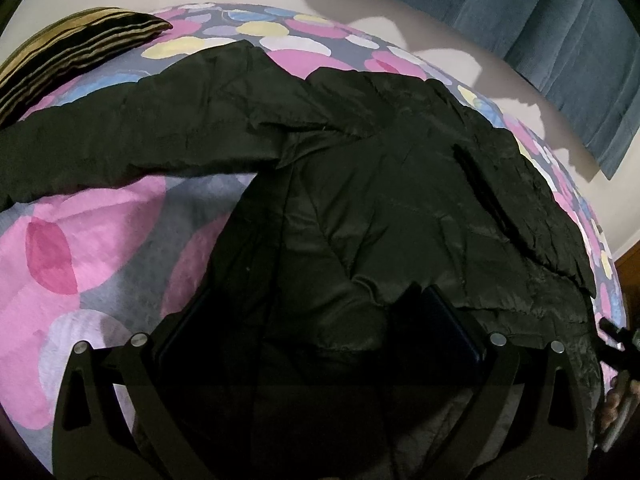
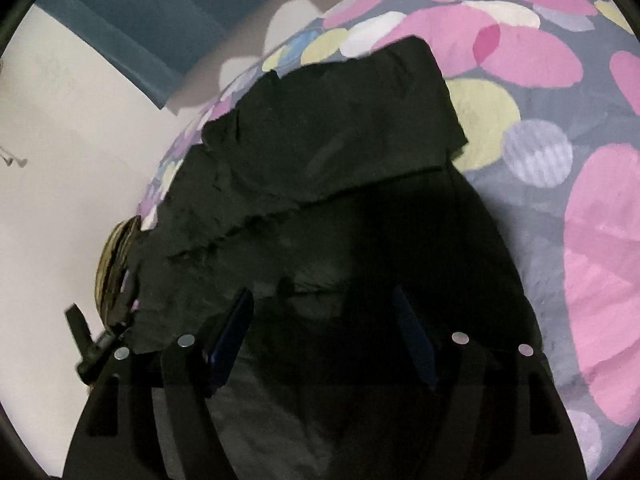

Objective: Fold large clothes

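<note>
A dark olive-black, crinkly quilted jacket (image 1: pixel 400 184) lies spread on the bed's blanket with pink, yellow and grey circles (image 1: pixel 92 248), one sleeve stretched out toward a gold-and-black striped pillow (image 1: pixel 68 56). My left gripper (image 1: pixel 320 344) has its fingers wide apart over the jacket's near edge. My right gripper (image 2: pixel 324 316) also has its fingers apart above the fabric, clamping nothing. Teal curtains (image 1: pixel 560 40) hang behind.

Dim room light; heavy fisheye bending, dark vignette corners; right view slightly blurred.
</note>
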Action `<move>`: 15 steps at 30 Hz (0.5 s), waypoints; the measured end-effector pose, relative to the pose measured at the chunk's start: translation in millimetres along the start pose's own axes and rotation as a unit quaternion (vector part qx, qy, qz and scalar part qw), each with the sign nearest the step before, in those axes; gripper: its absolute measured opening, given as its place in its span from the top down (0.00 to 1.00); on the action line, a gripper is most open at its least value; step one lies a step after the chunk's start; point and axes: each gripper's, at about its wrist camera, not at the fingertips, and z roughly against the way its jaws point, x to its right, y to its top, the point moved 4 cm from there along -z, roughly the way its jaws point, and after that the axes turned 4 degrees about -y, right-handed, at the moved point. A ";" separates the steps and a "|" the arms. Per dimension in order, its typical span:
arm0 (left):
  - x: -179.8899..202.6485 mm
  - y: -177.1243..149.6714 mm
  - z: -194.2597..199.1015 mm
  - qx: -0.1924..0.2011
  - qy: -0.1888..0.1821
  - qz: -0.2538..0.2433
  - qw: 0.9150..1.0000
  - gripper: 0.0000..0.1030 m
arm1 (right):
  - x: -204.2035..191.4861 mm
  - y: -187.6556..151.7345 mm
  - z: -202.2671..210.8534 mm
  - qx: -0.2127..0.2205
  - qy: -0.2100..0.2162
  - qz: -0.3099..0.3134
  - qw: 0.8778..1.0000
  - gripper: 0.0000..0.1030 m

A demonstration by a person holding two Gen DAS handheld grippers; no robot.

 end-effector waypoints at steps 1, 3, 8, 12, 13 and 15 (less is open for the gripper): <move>0.0 -0.2 -0.7 -0.002 0.000 0.000 1.000 0.02 | 0.1 -3.8 0.3 0.008 0.004 0.004 1.000 0.27; 0.7 -0.1 -1.7 -0.004 0.002 -0.001 1.000 0.02 | -3.4 -5.6 0.7 0.015 0.007 0.017 1.000 0.24; 1.4 1.2 4.6 0.000 -0.008 0.000 1.000 0.02 | -2.9 -8.8 3.0 0.022 0.012 0.024 0.999 0.22; -2.4 4.5 21.7 0.001 -0.037 0.013 0.999 0.02 | -2.9 -10.8 4.2 0.028 0.012 0.030 0.999 0.20; -3.8 5.8 25.5 0.002 -0.042 0.016 0.999 0.02 | -2.8 -10.9 4.5 0.028 0.012 0.031 0.999 0.20; -13.4 7.8 41.7 0.013 -0.050 0.024 0.998 0.02 | -5.6 -10.9 2.7 0.030 0.012 0.031 0.999 0.20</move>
